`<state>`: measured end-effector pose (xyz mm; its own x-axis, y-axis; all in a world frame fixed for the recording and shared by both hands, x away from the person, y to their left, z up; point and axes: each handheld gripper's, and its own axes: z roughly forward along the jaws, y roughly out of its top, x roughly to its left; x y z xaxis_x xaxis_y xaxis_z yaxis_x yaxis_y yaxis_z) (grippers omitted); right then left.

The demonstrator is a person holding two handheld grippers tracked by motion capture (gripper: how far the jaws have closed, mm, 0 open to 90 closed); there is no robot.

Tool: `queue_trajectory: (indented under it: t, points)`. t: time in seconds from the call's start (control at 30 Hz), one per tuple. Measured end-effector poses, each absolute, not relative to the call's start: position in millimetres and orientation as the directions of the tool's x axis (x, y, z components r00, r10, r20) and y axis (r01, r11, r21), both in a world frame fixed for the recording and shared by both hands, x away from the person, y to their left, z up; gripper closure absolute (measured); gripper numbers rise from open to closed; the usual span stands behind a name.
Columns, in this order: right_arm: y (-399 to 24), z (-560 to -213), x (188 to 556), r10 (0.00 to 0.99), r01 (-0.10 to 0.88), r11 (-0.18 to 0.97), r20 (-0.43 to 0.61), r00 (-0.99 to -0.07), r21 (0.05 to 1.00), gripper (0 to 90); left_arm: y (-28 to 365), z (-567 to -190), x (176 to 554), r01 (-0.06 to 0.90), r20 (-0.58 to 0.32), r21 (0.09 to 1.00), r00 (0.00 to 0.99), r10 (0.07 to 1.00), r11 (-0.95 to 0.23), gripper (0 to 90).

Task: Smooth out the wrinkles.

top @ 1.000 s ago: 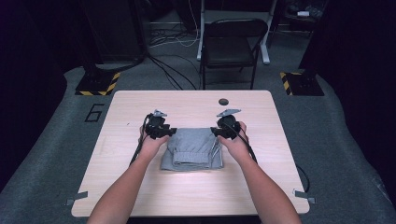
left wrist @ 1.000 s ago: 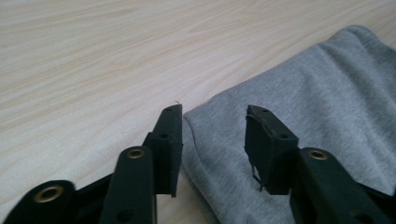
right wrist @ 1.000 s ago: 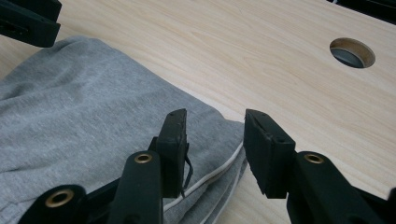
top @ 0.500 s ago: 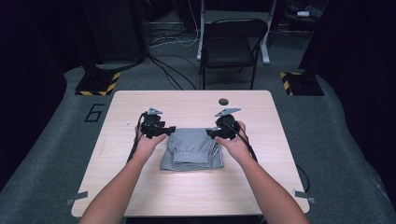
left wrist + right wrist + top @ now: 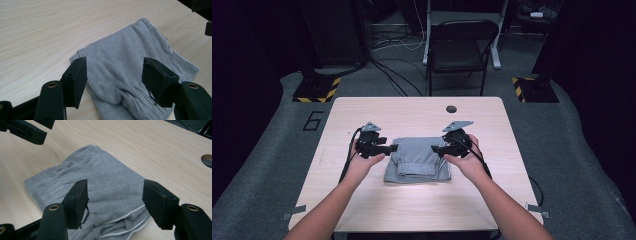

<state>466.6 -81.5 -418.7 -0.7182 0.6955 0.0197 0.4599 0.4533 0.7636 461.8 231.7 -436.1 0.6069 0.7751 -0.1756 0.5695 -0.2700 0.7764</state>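
A folded grey garment (image 5: 418, 159) with a ribbed waistband and white trim lies flat in the middle of the light wooden table (image 5: 362, 115). My left gripper (image 5: 393, 148) hovers at its left edge, and its jaws have just been opening; nothing is between them. In the left gripper view the grey garment (image 5: 125, 67) lies below and beyond the open left gripper (image 5: 114, 75). My right gripper (image 5: 435, 149) hangs at the garment's right edge; its jaws have also just been opening and hold nothing. The right gripper view looks down on the garment (image 5: 100, 185) past the open right gripper (image 5: 115, 196).
A round cable hole (image 5: 451, 108) sits near the table's far edge. A dark folding chair (image 5: 459, 47) stands behind the table, with cables (image 5: 387, 40) on the floor around it. Bare tabletop surrounds the garment on every side.
Both grippers have let go of the garment, opened, and drawn outward and upward from its side edges. The garment stays folded on the table.
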Motion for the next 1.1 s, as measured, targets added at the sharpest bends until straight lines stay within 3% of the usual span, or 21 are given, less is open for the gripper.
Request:
queue_trajectory:
  t: [0.2,0.43,0.7,0.93,1.1]
  points:
    - [-87,-413,445,0.684,0.436,0.449,0.013,-0.729,0.780,36.7,242,-429,445,0.579,-0.212,0.775,0.615,0.759,-0.253,37.6]
    - [-95,-409,418,0.687,0.432,0.431,0.022,-0.726,0.792,36.0,246,-422,422,0.550,-0.194,0.784,0.658,0.727,-0.289,37.5]
    - [-109,-429,390,0.682,0.430,0.475,-0.012,-0.731,0.768,36.0,262,-438,395,0.555,-0.212,0.792,0.639,0.740,-0.253,37.3]
    - [-120,-448,377,0.699,0.456,0.439,0.024,-0.715,0.774,36.0,273,-458,385,0.586,-0.258,0.786,0.600,0.757,-0.196,37.3]
    - [-128,-458,373,0.713,0.454,0.425,0.021,-0.701,0.783,35.9,273,-468,382,0.583,-0.230,0.776,0.617,0.753,-0.240,37.2]
